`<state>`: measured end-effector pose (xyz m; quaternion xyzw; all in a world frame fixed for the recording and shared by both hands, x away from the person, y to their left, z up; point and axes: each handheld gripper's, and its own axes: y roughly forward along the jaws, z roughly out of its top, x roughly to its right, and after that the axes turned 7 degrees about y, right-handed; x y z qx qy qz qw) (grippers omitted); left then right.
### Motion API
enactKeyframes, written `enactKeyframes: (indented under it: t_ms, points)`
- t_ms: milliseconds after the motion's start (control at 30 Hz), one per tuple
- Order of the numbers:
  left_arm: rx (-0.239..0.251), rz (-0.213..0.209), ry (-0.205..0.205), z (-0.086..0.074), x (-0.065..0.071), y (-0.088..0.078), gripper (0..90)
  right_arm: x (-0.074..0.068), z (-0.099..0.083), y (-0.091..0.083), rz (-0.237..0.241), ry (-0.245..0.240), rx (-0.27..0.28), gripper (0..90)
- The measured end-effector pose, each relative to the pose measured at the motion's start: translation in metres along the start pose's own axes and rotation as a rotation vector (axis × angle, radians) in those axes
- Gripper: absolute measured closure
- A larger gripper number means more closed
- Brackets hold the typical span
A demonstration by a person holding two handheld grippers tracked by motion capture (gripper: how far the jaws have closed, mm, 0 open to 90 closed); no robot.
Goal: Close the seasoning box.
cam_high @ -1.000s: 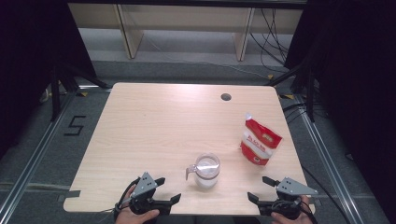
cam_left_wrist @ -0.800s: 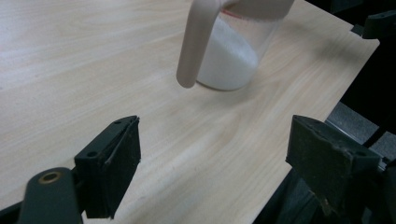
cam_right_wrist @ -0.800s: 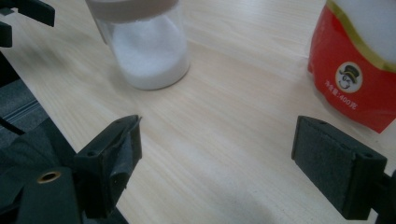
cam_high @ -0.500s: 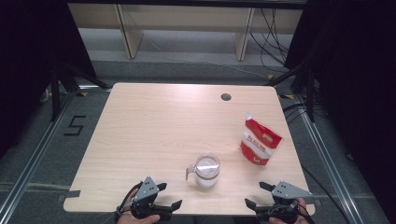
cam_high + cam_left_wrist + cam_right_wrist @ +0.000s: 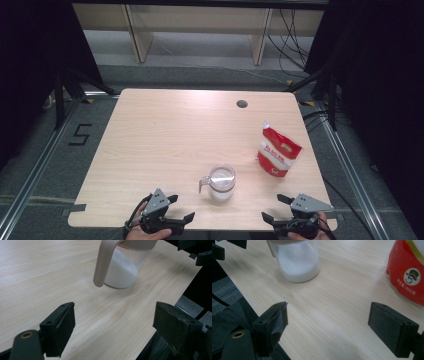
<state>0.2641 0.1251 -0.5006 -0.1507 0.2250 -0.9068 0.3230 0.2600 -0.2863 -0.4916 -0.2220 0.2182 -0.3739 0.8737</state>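
A clear jar (image 5: 221,182) with a beige handle and white powder inside stands near the table's front middle; it looms close in the left gripper view (image 5: 125,267) and right gripper view (image 5: 298,260). A red and white pouch (image 5: 277,150) lies to its right, its red side (image 5: 409,272) near my right jaws. My left gripper (image 5: 180,210) sits open at the front edge, left of the jar, nothing between its jaws (image 5: 115,332). My right gripper (image 5: 276,208) sits open at the front right edge, likewise holding nothing (image 5: 328,332).
The light wooden table (image 5: 165,135) has a round cable hole (image 5: 242,104) at the back right. Metal floor rails run along both sides, and a floor marking "5" (image 5: 80,135) lies at the left. Shelving and cables stand beyond the far edge.
Both grippers have drawn back toward the table's front edge. The jar and pouch have not moved.
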Motion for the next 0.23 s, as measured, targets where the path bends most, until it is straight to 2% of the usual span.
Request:
enactKeyframes:
  t_ms: [100,133,200,233]
  points:
    - [-0.001,0.009,-0.006,-0.0001,0.0004,0.0002,17.3,0.0010,0.0001,0.0003,0.007,0.010,0.013,16.7]
    - [-0.002,0.000,0.012,0.0000,-0.0018,-0.0001,17.3,0.0017,0.0001,0.0014,0.008,0.006,0.009,16.7]
    - [0.004,0.002,0.014,-0.0002,-0.0024,0.0002,17.3,0.0014,0.0002,0.0007,0.016,0.016,0.007,16.7]
    - [0.002,0.012,-0.002,-0.0001,-0.0016,0.0001,17.2,0.0003,0.0001,-0.0010,0.008,0.039,-0.005,16.8]
